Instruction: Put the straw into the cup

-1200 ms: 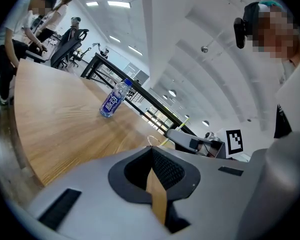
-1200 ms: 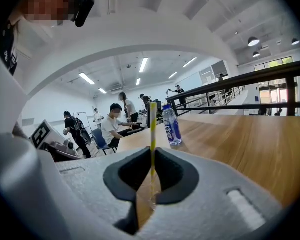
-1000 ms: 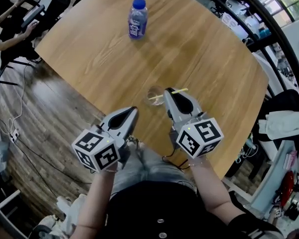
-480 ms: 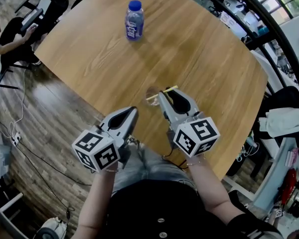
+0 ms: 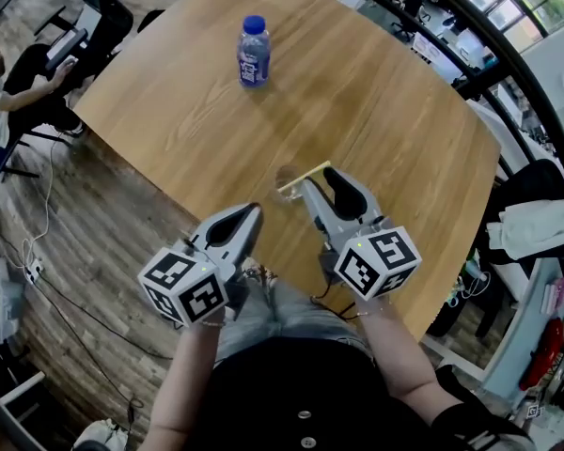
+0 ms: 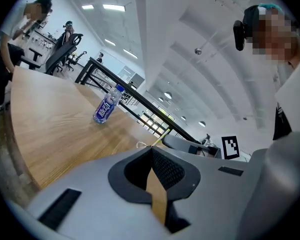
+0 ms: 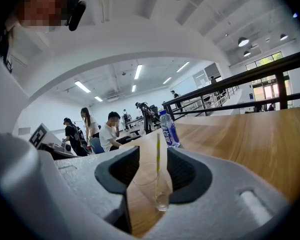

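A clear plastic cup [image 7: 152,186] stands on the wooden table [image 5: 385,92] near its front edge. The yellow straw [image 7: 158,154] stands in the cup and leans on its rim. From the head view the cup [image 5: 288,178] and the straw [image 5: 305,177] show just beyond my right gripper [image 5: 324,178]. The jaws of my right gripper [image 7: 154,151] are opening; the cup and straw sit in the gap, and neither pad touches them. My left gripper [image 5: 249,212] hovers to the left of the cup, off the table's edge. Its tips [image 6: 151,148] meet, with nothing between them.
A bottle with a blue cap [image 5: 254,52] stands at the far side of the table. People sit at desks [image 5: 38,54] beyond the table's left edge. A dark railing [image 5: 508,54] runs along the right, where a chair holds a pale garment [image 5: 540,228].
The right jaws have opened and let go of the straw, which lay slanted at their tips and now rests in the cup. Both grippers have risen a little.
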